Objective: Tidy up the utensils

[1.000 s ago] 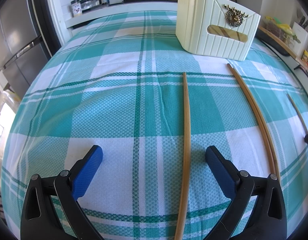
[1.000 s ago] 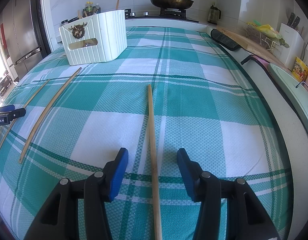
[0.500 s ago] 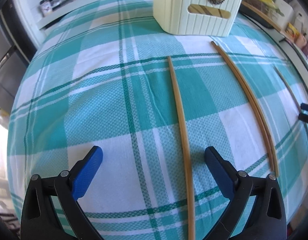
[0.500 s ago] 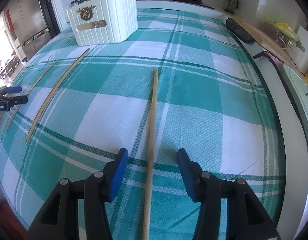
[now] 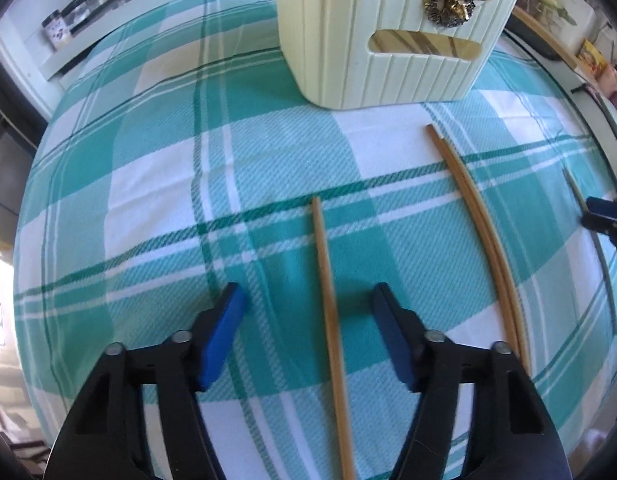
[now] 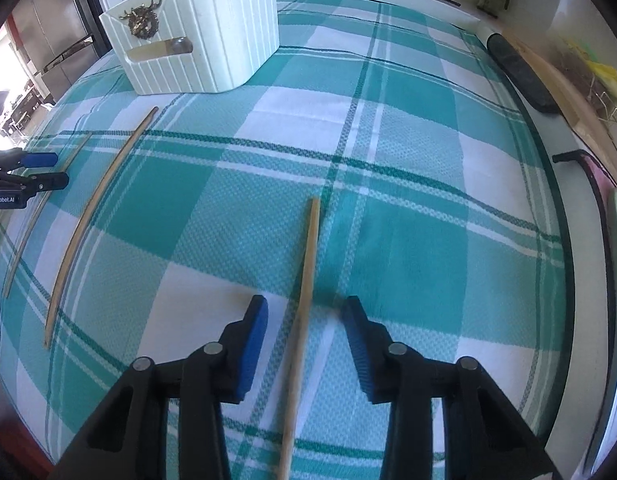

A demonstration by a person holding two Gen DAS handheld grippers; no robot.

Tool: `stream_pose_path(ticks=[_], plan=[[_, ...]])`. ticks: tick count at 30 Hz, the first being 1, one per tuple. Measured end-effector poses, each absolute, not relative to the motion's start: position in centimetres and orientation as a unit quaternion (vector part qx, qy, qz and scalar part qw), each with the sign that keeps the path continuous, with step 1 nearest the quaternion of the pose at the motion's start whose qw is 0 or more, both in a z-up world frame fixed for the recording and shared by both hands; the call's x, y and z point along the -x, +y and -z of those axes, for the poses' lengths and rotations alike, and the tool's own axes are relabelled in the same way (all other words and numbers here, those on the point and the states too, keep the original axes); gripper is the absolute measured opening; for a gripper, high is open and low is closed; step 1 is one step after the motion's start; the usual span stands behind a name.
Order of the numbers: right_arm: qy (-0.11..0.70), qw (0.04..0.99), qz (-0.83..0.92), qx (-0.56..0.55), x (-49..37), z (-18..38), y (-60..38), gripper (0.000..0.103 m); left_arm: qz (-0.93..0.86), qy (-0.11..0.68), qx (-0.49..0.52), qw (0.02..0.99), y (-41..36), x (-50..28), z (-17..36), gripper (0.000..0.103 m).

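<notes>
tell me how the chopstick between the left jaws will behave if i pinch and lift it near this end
The chopstick looks like thin, straight wood, so probably stiff and very light. Gripped near one end, its long free length would likely droop or pivot between the blue pads. The woven tablecloth should keep it from rolling away.

Left tongs (image 5: 308, 312) point forward, jaws parted, blue pads (image 5: 222, 340) angled outward, gripping nothing. Right tongs (image 6: 304, 320) likewise gape, pads (image 6: 252, 344) spread, low over the desk (image 6: 408, 160).
</notes>
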State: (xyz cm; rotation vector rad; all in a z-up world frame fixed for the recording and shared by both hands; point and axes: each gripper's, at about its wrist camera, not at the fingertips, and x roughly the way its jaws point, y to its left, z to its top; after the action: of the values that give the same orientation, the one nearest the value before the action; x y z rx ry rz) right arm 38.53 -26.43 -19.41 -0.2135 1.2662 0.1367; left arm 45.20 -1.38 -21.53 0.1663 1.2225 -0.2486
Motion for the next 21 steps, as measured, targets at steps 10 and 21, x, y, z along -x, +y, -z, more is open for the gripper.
stream_pose_path(ticks=[10,21], plan=[[0.547,0.834,-0.056,0.035,-39.7,16.7,-27.0,0.006,0.126,0.508,-0.044,0.851,-0.7,-42.7,17.7,0.005],[0.409,0.906,-0.1,0.04,-31.9,4.6,-25.6,0.006,0.156,0.382,-0.001,0.911,2.0,-35.3,6.6,0.004]])
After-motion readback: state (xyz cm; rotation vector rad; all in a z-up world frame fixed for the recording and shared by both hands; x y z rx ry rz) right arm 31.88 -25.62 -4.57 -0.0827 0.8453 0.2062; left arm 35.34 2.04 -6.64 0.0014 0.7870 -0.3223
